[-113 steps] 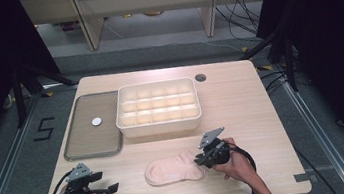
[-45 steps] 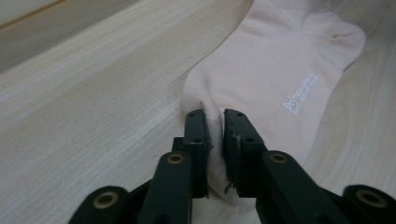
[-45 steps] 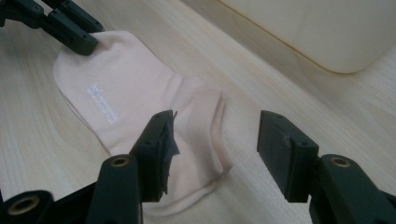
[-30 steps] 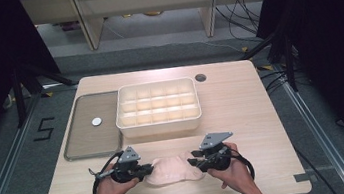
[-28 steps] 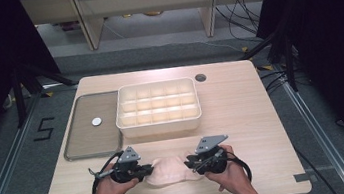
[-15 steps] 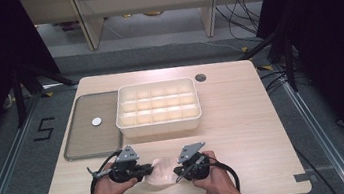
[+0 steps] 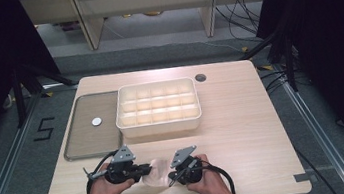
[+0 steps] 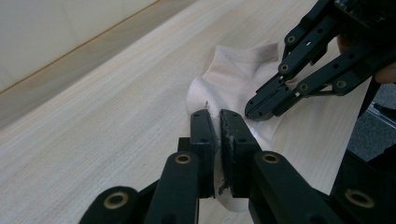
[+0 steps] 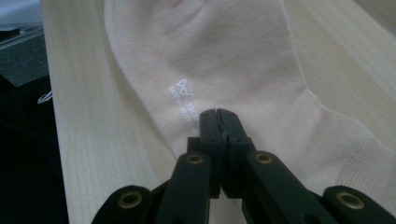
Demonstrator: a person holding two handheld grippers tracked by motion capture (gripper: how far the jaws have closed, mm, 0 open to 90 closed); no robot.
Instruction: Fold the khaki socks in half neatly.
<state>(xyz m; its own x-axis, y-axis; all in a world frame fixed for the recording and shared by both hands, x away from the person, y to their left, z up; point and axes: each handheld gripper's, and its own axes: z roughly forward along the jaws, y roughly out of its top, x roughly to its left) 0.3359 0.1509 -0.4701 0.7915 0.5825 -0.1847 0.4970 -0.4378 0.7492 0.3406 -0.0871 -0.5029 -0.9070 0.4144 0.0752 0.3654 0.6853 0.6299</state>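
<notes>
The pale sock lies on the table in front of the compartment tray. The left gripper is clamped on the sock's edge; the right gripper, jaws just closed together, pinches its fabric

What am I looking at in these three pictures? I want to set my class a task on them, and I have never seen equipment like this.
No robot here: a person at a wooden table holds a hand tool with two black jaws in each hand. The high view looks down from above the table; the other two views come from small cameras riding on each tool, looking along its jaws. On the table lie a pale sock, a cream tray with compartments and a flat grey tray with a small white disc on it. The left gripper is closed on an edge of the sock. The right gripper has just closed, pinching the sock's fabric near its printed logo.
</notes>
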